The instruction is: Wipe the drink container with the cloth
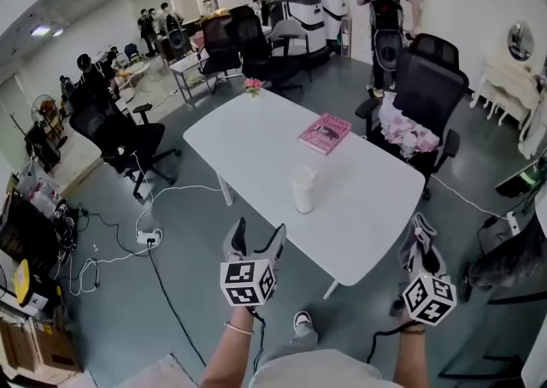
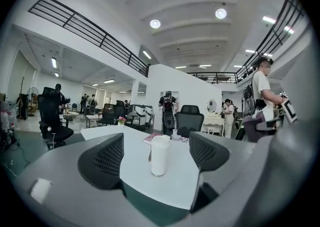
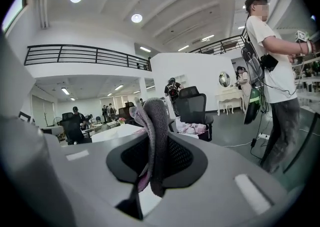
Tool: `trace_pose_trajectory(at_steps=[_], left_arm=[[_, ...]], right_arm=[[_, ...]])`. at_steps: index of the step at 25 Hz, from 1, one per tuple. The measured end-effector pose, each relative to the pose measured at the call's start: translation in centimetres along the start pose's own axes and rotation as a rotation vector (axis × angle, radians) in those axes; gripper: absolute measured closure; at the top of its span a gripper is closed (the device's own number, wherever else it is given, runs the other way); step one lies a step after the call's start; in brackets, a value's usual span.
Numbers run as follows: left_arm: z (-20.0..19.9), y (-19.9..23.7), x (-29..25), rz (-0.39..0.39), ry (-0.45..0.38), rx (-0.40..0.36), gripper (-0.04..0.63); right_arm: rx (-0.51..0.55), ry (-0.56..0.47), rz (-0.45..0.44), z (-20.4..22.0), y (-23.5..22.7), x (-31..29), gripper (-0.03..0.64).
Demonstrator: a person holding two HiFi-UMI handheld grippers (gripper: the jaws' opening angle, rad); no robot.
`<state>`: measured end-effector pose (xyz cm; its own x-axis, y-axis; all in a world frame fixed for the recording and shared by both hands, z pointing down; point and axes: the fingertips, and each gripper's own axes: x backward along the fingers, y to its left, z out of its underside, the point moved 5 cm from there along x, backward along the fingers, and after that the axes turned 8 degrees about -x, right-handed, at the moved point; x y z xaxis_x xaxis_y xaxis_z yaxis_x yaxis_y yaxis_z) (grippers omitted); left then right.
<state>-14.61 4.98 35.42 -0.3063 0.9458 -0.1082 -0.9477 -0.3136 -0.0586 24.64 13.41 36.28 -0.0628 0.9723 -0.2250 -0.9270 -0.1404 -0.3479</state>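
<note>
Head view: the drink container [image 1: 303, 189] is stood upright, untouched, inward of the surface's [image 1: 256, 134] near edge. The left claw [image 1: 259, 237] is held apart and empty, presumably to steady it. The cloth [image 3: 155, 116] is pinched in the right claw [image 3: 156, 157], ready for wiping.

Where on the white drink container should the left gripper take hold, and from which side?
Probably best around the middle of the drink container, coming level from the near side. It stands upright, a tall cylinder with no handle visible, straight ahead of the open left gripper.
</note>
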Motion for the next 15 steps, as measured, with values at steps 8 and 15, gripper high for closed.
trace_pose_trajectory(at_steps=[8,15], left_arm=[[-0.3,3.4,-7.5,0.085,-0.003,0.028,0.186],[-0.6,5.3,-12.8,0.134,-0.029,0.062,0.186]], right_arm=[[0.002,-0.005,0.039,-1.2,2.3,-6.2,0.549],[0.018,-0.009,0.098,-2.6,3.0,-9.5,0.549]])
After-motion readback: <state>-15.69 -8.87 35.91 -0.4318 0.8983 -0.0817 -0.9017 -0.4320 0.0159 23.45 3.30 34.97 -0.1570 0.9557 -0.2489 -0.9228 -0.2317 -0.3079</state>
